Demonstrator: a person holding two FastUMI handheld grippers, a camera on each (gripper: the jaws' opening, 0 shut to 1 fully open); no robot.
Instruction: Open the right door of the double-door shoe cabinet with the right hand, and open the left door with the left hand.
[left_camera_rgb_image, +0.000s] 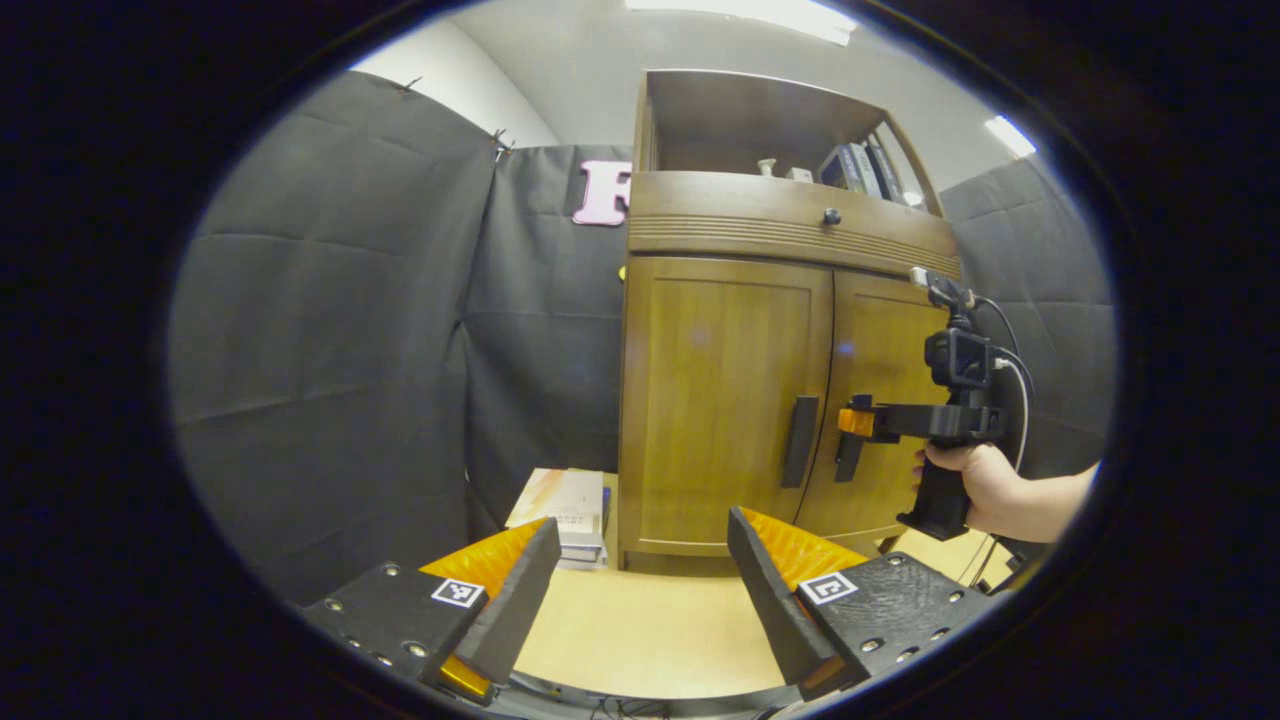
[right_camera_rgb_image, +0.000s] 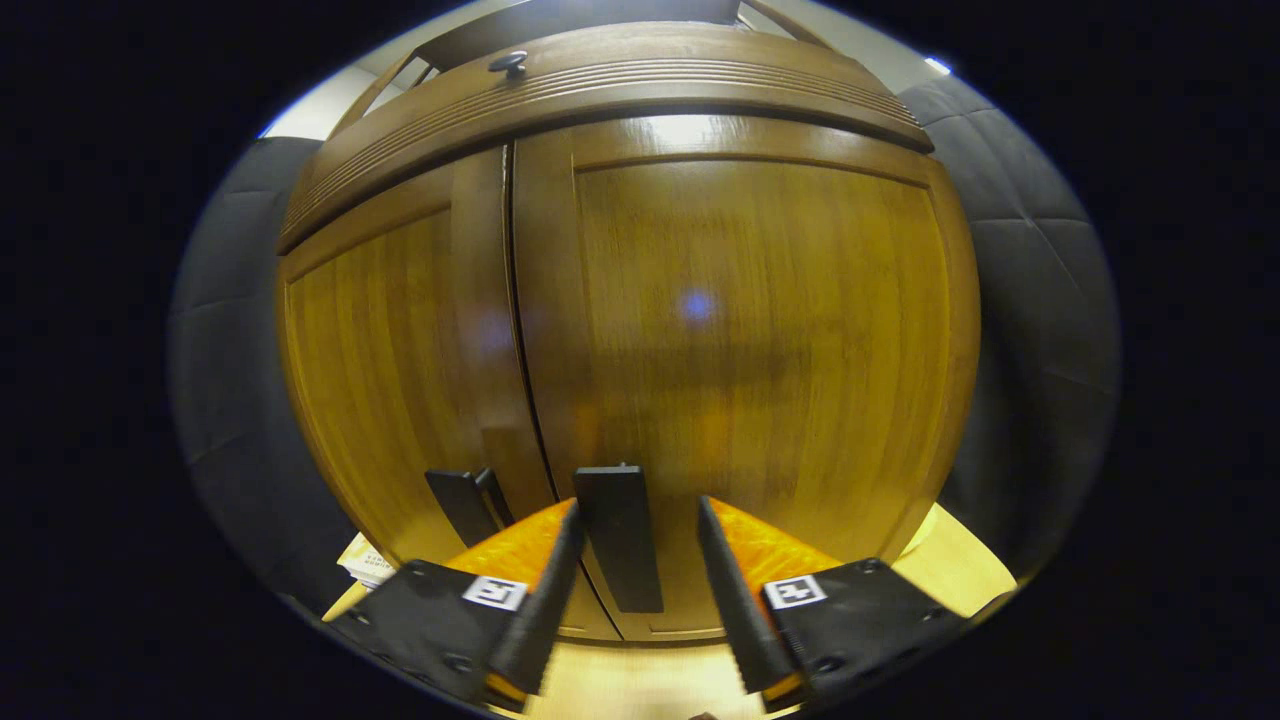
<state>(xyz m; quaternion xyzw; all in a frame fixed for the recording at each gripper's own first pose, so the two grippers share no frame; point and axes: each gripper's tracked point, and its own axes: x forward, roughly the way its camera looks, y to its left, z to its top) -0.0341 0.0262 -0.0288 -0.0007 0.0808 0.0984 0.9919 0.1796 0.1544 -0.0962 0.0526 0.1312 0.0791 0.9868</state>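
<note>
— Shoe cabinet (left_camera_rgb_image: 760, 400)?
— Standing upright at the far edge of the pale wooden surface (left_camera_rgb_image: 650, 630), against the black cloth wall. Both doors closed: left door (left_camera_rgb_image: 720, 400) and right door (left_camera_rgb_image: 880, 400) meeting at a thin centre seam, each with a dark vertical handle beside that seam.
— Above the doors?
— A ribbed drawer front with a small dark knob (left_camera_rgb_image: 831, 216), then an open shelf holding a few books (left_camera_rgb_image: 860, 168) and small items too tiny to make out.
— Right gripper (left_camera_rgb_image: 850, 425)?
— Seen from the left gripper view, held by a hand (left_camera_rgb_image: 985, 480) at the level of the handles, its tip at the right door's handle (left_camera_rgb_image: 848, 455). From the right gripper view (right_camera_rgb_image: 632, 560), fingers parted, right door handle (right_camera_rgb_image: 620, 535) standing between them. Left finger (right_camera_rgb_image: 550, 580) very near or touching the handle, cannot tell which; right finger (right_camera_rgb_image: 730, 580) apart from it, a clear gap showing. So, open around the handle, not clamped.
— Left door handle?
— Just left of the seam (right_camera_rgb_image: 468, 503), untouched.
— Left gripper (left_camera_rgb_image: 645, 600)?
— Well back from the cabinet, low over the surface, fingers spread wide, holding nothing, aimed towards the left door.
— Anything else down there?
— A stack of books or booklets (left_camera_rgb_image: 565, 510) lying near the cabinet's left front corner, beside the cloth wall.
</note>
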